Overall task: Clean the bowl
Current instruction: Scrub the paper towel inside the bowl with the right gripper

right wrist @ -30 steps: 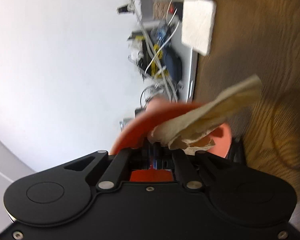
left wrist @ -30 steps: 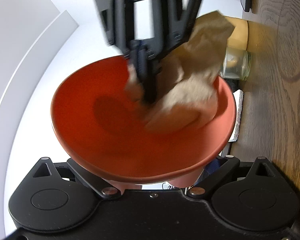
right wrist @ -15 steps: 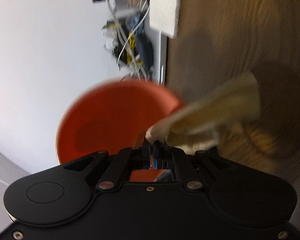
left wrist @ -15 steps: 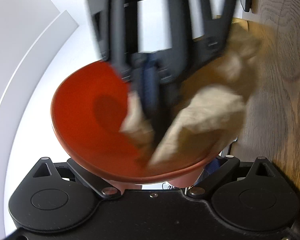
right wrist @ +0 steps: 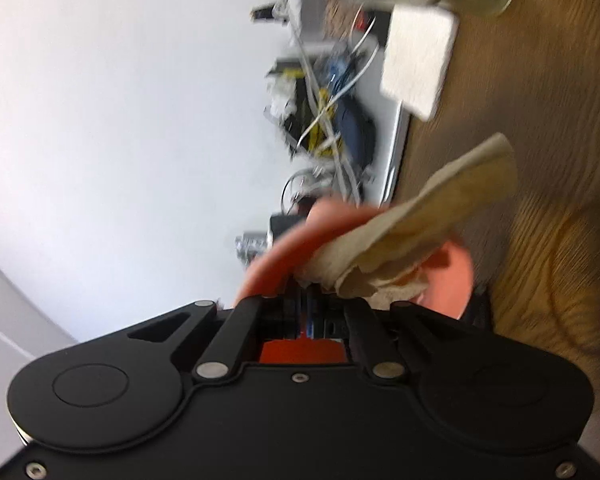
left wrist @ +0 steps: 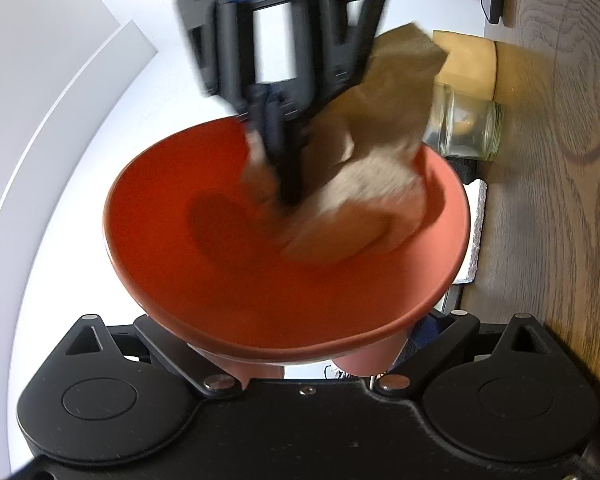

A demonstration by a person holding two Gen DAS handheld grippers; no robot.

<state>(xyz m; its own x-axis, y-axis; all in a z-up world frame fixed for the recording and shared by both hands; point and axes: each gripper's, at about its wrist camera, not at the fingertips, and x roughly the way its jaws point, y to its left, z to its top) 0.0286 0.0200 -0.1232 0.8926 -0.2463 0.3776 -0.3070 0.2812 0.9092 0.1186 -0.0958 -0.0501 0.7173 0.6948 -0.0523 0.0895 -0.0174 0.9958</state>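
A: Which step is this?

B: Mid-wipe, I'd say. The left gripper (left wrist: pixel 300 360) holds the orange bowl (left wrist: pixel 220 280) up off the tabletop (left wrist: pixel 560 200), tipped so its hollow faces the left wrist camera. Its jaws pinch the bowl's near rim from either side.

A: And the other one?

B: The right gripper (left wrist: pixel 286 184) reaches down into the bowl with its jaws pressed together on a crumpled brown paper towel (left wrist: pixel 364 184). The pinched end sits against the inner wall, just right of the bowl's centre; the loose end flares up past the far rim.

A: Is the towel really rubbing the surface?

B: The lower bunch looks pressed against the right inner slope. The blur there suits a sweeping stroke, but I can't swear to firm contact all along.

A: Anything else around?

B: A glass jar (left wrist: pixel 466 128) lying on its side and a white sponge (right wrist: pixel 420 60) on the tabletop beyond the bowl, both well clear of the work.

A: So what does the next move need?

B: My guess: carry the towel round to the left half of the hollow, which looks uncovered, while the left side holds the bowl steady against the push. Keep the pinch tight so the towel doesn't slip out, and don't shove hard enough to lever the rim from its grip.
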